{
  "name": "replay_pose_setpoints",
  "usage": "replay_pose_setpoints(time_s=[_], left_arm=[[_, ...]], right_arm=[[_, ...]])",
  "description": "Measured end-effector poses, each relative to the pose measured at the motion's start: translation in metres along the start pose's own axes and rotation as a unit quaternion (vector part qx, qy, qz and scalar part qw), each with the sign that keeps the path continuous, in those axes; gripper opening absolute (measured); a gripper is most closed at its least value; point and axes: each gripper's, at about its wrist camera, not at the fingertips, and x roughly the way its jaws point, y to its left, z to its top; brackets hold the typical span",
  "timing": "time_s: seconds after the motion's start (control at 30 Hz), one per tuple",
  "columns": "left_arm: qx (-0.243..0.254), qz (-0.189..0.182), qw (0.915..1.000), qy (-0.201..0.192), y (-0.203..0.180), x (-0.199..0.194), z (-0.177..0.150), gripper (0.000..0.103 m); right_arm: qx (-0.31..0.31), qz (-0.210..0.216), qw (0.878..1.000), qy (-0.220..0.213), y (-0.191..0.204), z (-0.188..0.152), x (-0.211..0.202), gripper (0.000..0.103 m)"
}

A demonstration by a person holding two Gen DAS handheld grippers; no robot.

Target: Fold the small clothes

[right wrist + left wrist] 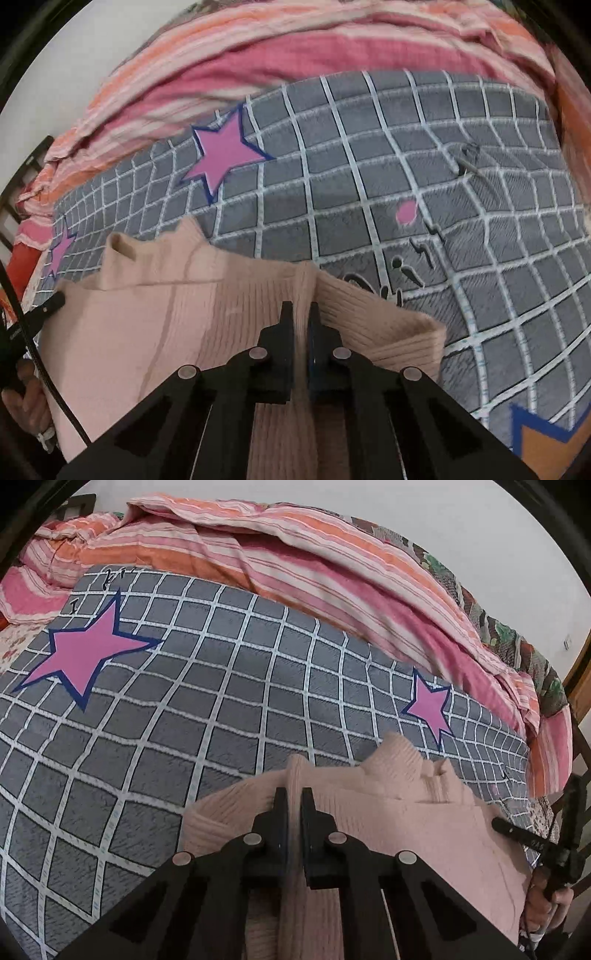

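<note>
Two black grippers each pinch a ridge of the same pale pink ribbed sweater [388, 812], which lies on a grey bedspread [221, 701] crossed by a white grid. In the left wrist view, the left gripper [294, 797] has its jaws drawn nearly together with a raised fold of the knit clamped between them, near the garment's left edge. In the right wrist view, the right gripper [298, 314] is likewise closed tight on a standing pleat of the sweater [155, 325], close to the ribbed cuff or hem that curls over at the garment's right side. The sweater's high collar points away from both cameras, toward the far side of the bed, and the body of the garment spreads between the two tools. Each gripper also shows at the edge of the other's view, with part of the person's hand [29, 402] on the handle. Pink stars [86, 651] with dark blue outlines are printed on the bedspread, one large at the left and a smaller one just beyond the collar. A rumpled pink and orange striped quilt [277, 554] is heaped along the far edge of the bed, against a white wall [480, 524].
</note>
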Motion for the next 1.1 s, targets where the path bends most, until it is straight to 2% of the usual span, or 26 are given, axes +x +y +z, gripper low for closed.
replay_pose_setpoints(time_s=[0.1,0.2,0.23,0.27,0.3,0.33,0.4,0.47,0.6,0.67,0.73,0.87,1.1], left_arm=[[-0.001,-0.016,0.9999,0.004,0.002,-0.004,-0.002,0.011],[-0.007,-0.016,0.9998,0.002,0.005,-0.009,-0.003,0.013],[-0.009,-0.018,0.9998,0.0,0.006,-0.012,-0.003,0.013],[-0.009,-0.02,0.9997,-0.006,0.007,-0.018,-0.004,0.015],[-0.01,-0.018,0.9997,-0.011,0.009,-0.022,-0.005,0.02],[-0.011,-0.017,0.9996,-0.018,0.01,-0.026,-0.005,0.025],[-0.011,-0.022,0.9991,-0.033,0.015,-0.038,-0.008,0.046],[-0.013,-0.027,0.9985,-0.046,0.02,-0.048,-0.014,0.059],[-0.004,-0.005,0.9979,-0.064,0.032,-0.06,-0.029,0.06],[-0.005,-0.002,0.9981,-0.062,0.038,-0.061,-0.03,0.06],[-0.01,-0.013,0.9981,-0.059,0.044,-0.063,-0.029,0.06],[-0.021,-0.03,0.9968,-0.071,0.056,-0.073,-0.026,0.06],[-0.022,-0.05,0.9956,-0.076,0.057,-0.081,-0.027,0.06]], right_arm=[[0.001,-0.011,1.0,-0.015,0.004,-0.001,-0.014,0.014],[-0.021,-0.038,0.998,-0.035,0.021,-0.001,-0.035,0.016],[-0.035,-0.04,0.998,-0.043,0.032,-0.004,-0.044,0.019],[-0.045,-0.036,0.997,-0.048,0.041,-0.005,-0.051,0.027],[-0.053,-0.028,0.997,-0.051,0.051,-0.009,-0.056,0.032],[-0.065,-0.016,0.996,-0.052,0.067,-0.013,-0.06,0.033],[-0.087,0.0,0.995,-0.048,0.092,-0.021,-0.06,0.033],[-0.116,0.011,0.993,-0.036,0.119,-0.031,-0.052,0.033],[-0.144,-0.001,0.99,0.002,0.155,-0.041,-0.016,0.032],[-0.137,-0.028,0.99,0.013,0.16,-0.042,-0.001,0.032],[-0.128,-0.047,0.99,0.027,0.164,-0.036,0.012,0.032],[-0.105,-0.056,0.992,0.04,0.161,-0.025,0.019,0.032],[-0.095,-0.055,0.994,0.028,0.156,-0.02,0.026,0.033]])
